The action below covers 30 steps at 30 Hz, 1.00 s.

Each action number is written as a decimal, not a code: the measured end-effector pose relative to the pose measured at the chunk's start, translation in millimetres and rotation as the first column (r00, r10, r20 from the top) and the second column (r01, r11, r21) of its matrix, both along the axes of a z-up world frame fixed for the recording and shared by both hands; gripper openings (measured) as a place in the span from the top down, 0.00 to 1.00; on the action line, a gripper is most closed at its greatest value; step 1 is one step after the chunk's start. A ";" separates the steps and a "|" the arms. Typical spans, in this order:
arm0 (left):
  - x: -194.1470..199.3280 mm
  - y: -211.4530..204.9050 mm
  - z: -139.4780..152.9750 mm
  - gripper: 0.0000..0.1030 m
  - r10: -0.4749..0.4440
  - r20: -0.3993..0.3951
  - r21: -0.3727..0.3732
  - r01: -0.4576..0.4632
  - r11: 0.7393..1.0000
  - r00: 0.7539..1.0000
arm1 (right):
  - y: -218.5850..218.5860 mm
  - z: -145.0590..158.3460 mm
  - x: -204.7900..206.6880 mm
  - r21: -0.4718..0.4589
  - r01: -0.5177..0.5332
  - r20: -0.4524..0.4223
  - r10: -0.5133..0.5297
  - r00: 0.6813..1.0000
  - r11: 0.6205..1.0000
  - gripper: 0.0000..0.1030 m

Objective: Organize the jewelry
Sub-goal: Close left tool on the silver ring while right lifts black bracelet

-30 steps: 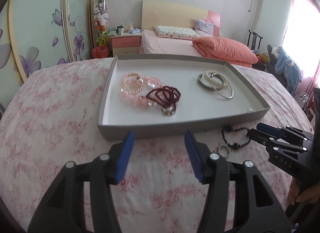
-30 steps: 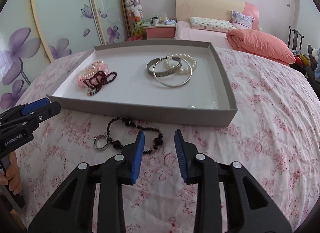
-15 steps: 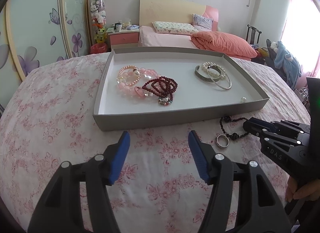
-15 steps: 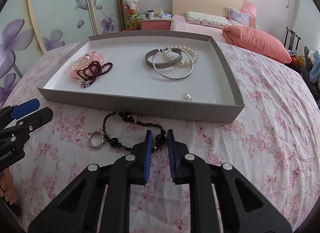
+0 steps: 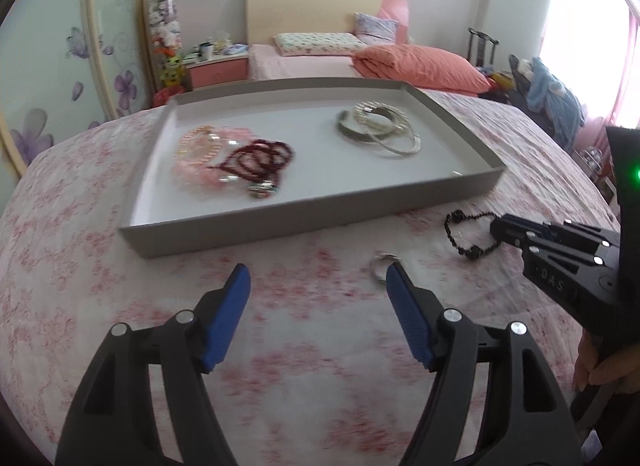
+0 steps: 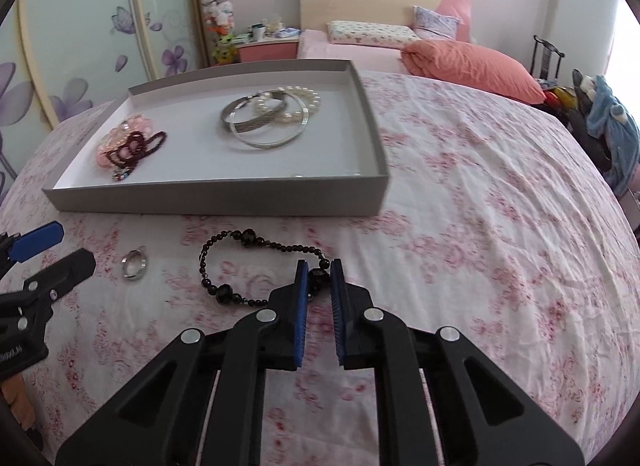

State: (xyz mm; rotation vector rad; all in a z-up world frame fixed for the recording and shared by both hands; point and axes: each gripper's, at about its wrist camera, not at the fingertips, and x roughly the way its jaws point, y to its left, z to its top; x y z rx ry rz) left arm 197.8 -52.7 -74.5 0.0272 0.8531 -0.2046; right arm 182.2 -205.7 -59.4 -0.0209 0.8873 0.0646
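Right tongs (image 6: 319, 280) pinching black bead bracelet (image 6: 256, 270) on bedspread, 6 o'clock of tray (image 6: 216, 195). Left tongs (image 5: 318, 280) spread, just opening, nothing between, silver ring (image 6: 134, 264) at right tip. Lift bracelet slowly, clear tray wall.

Glossy black beads on the bracelet (image 6: 256, 244), shiny metal ring (image 6: 134, 263), matt grey card tray (image 6: 224, 195), wrinkled floral cloth bedspread (image 6: 480, 225)

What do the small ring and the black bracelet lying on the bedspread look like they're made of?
The ring looks like polished silver-toned metal, since its band glints brightly. The black bracelet seems to be glossy faceted beads on a string, glass or plastic by their shine; which one cannot be told from here.
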 end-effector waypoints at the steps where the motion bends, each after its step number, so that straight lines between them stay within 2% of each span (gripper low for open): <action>1: 0.5 -6.9 -1.3 0.33 -0.017 -0.004 0.006 0.017 1.000 1.000 | -3.9 -0.1 -0.7 0.004 0.011 -0.001 -0.011 1.000 1.000 0.88; 5: 5.8 -26.8 -8.1 0.33 -0.042 -0.029 0.040 0.043 0.998 0.999 | -6.2 -0.7 2.2 0.015 0.017 -0.002 -0.017 1.000 1.000 0.88; 9: 14.3 -38.2 -15.9 0.33 -0.025 -0.061 0.058 0.029 0.998 0.998 | -7.3 -1.0 2.6 0.022 0.013 -0.003 -0.013 1.000 1.000 0.88; 14: 18.5 -44.3 -19.1 0.39 0.007 -0.054 0.079 -0.002 0.997 0.999 | -7.9 -0.9 3.1 0.032 0.008 -0.004 -0.008 1.000 0.999 0.88; 20: 18.7 -51.2 -18.3 0.52 0.009 -0.042 0.085 -0.006 0.996 0.999 | -7.1 -0.7 3.2 0.035 0.004 -0.004 -0.004 1.000 0.999 0.88; 23: 17.8 -54.8 -17.3 0.69 0.002 -0.035 0.087 0.001 0.996 0.999 | -7.1 -0.7 3.1 0.035 0.004 -0.004 -0.004 1.000 0.999 0.88; 24: 17.7 -55.0 -17.0 0.79 0.003 -0.033 0.088 0.000 0.996 0.999 | -7.0 -0.7 3.2 0.036 0.002 -0.004 -0.002 1.000 0.999 0.88; 30: 18.1 -38.4 -16.4 0.79 0.040 -0.034 0.090 -0.037 0.995 0.999 | -2.5 -0.6 2.2 0.041 -0.021 -0.004 0.021 1.000 0.999 0.88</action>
